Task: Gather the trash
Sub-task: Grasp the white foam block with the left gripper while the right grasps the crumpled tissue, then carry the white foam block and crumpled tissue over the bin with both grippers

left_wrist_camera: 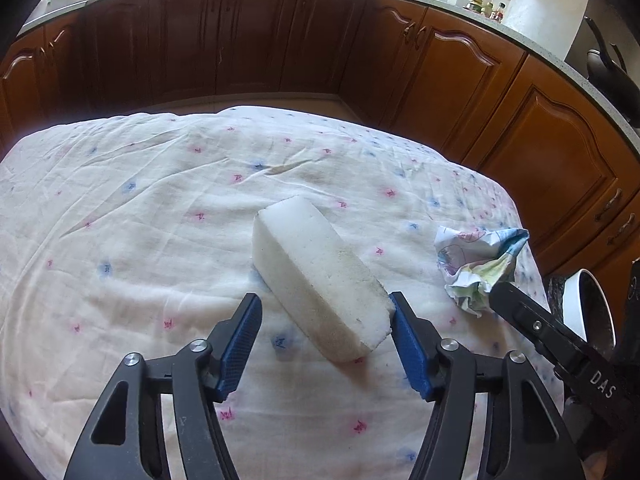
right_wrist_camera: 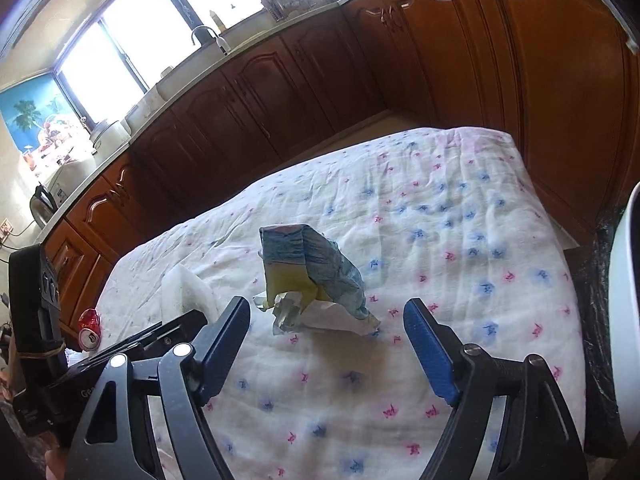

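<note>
Here, a white rectangular foam block (left_wrist_camera: 320,284) lies on the flowered white tablecloth (left_wrist_camera: 140,220), its near end between the left gripper's (left_wrist_camera: 326,314) parted fingers, while crumpled printed paper (right_wrist_camera: 316,280) lies just ahead of the right gripper's (right_wrist_camera: 326,320) wide-spread fingers.

- White letters "DAS" stand on the black arm of the right gripper (left_wrist_camera: 494,290), seen in the left wrist view.
- "Gea", cut off, shows on the black body of the left gripper (right_wrist_camera: 192,316) in the right wrist view.
</note>
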A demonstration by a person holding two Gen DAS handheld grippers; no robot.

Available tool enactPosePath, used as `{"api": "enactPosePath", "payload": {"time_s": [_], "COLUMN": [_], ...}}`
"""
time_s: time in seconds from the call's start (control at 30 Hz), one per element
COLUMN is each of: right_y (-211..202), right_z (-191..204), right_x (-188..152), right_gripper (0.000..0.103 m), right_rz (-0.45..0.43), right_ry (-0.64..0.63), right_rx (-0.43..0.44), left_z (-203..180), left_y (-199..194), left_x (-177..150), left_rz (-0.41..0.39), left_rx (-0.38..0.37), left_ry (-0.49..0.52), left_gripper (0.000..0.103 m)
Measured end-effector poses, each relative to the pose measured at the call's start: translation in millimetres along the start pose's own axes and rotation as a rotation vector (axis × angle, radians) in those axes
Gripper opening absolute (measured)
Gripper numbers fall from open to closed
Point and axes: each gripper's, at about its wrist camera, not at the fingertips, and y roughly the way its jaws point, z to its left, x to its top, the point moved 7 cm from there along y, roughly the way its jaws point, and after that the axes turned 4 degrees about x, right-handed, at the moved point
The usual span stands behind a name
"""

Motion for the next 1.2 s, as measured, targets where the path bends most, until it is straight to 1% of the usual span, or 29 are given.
{"api": "enactPosePath", "payload": {"time_s": [0.03, 0.07, 0.1, 0.17, 0.23, 0.3, 0.33, 0.43, 0.47, 0.67, 0.87, 0.97, 1.07, 1.2], "right_y": [3, 6, 8, 11, 11, 8, 6, -3, -6, -31, -66, -86, -106, -129], "right_z": [0, 0, 0, 0, -1, 0, 0, 2, 3, 5, 0, -3, -12, -22], "right_x": [-1, -2, -2, -4, -4, -3, -3, -3, -4, -13, -26, -32, -39, -46], "right_gripper": [0.072, 0.067, 0.063, 0.046, 0.033, 0.026, 0.021, 0.010, 0.008, 0.007, 0.007, 0.007, 0.007, 0.007], "right_rz": [0.007, 0.016, 0.024, 0.032, 0.033, 0.028, 0.023, 0.007, 0.004, -0.020, -0.060, -0.089, -0.115, -0.141], "right_ry": [0.000, 0.000, 0.001, 0.000, -0.004, -0.009, -0.015, -0.025, -0.027, -0.025, 0.003, 0.007, 0.039, 0.055], "right_rx": [0.004, 0.005, 0.008, 0.010, 0.004, 0.004, 0.000, -0.006, -0.007, -0.008, -0.026, -0.049, -0.046, -0.067], "left_z": [0, -2, -4, -7, -7, -5, -3, 0, -1, -12, -40, -53, -66, -85], "left_y": [2, 2, 1, -2, -4, -7, -10, -20, -24, -49, -71, -79, -85, -93], "left_x": [0, 0, 0, -1, -2, -3, -4, -6, -7, -19, -38, -46, -56, -67], "left_rz": [-0.001, -0.005, -0.010, -0.021, -0.024, -0.024, -0.026, -0.036, -0.041, -0.052, -0.054, -0.054, -0.047, -0.042], "left_rx": [-0.007, -0.013, -0.022, -0.016, -0.022, -0.040, -0.049, -0.070, -0.079, -0.139, -0.201, -0.223, -0.245, -0.266], "left_ry": [0.005, 0.017, 0.032, 0.062, 0.074, 0.074, 0.075, 0.086, 0.093, 0.142, 0.221, 0.258, 0.292, 0.340], "left_gripper": [0.058, 0.052, 0.048, 0.043, 0.039, 0.036, 0.032, 0.031, 0.031, 0.030, 0.030, 0.030, 0.030, 0.030]}}
